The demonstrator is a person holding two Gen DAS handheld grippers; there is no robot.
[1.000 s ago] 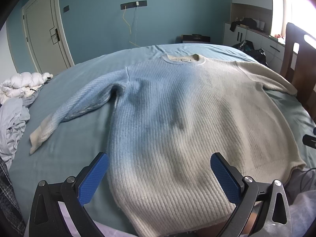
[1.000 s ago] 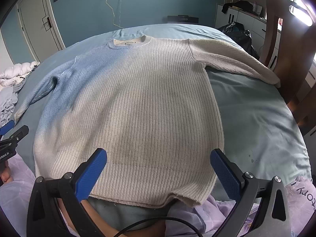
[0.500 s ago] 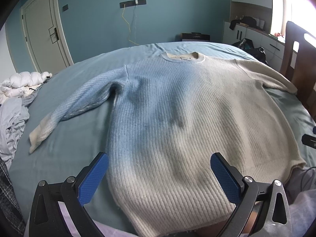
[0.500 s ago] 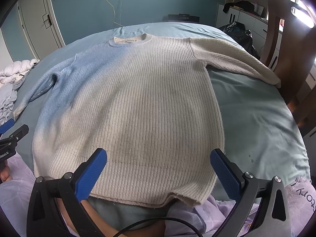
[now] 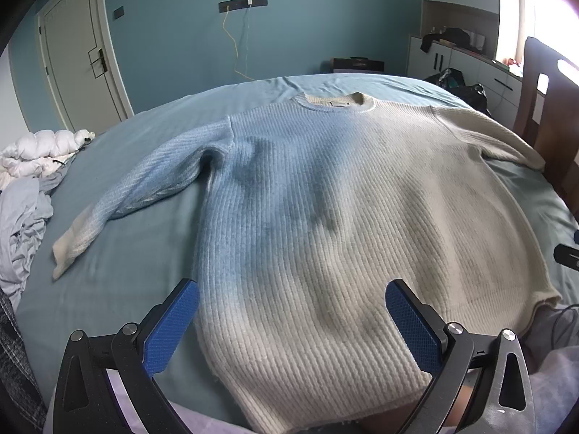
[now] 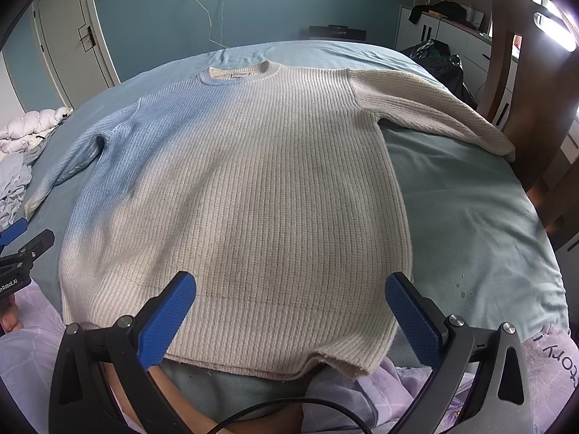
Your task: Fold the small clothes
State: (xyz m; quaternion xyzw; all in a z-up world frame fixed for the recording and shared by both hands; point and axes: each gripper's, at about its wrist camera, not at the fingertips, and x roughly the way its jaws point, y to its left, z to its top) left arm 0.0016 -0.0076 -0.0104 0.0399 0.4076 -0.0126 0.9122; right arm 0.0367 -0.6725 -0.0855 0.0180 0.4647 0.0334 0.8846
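A ribbed knit sweater (image 5: pixel 325 199), blue on its left side and cream on its right, lies flat and face up on the bed, collar away from me; it also shows in the right wrist view (image 6: pixel 260 181). Both sleeves are spread out to the sides. My left gripper (image 5: pixel 291 320) is open and empty, hovering over the hem near the sweater's lower left. My right gripper (image 6: pixel 289 311) is open and empty over the hem near the lower right. The left gripper's fingertips (image 6: pixel 16 231) show at the left edge of the right wrist view.
The bed (image 6: pixel 470 224) has a light blue sheet. White and grey bedding (image 5: pixel 29 181) is piled at the left. A wooden chair (image 6: pixel 535 90) stands close at the right. A door (image 5: pixel 83 61) and cabinets (image 5: pixel 463 61) are behind. A black cable (image 6: pixel 275 408) runs below.
Both grippers have shifted very slightly; the sweater has not moved and both stay open.
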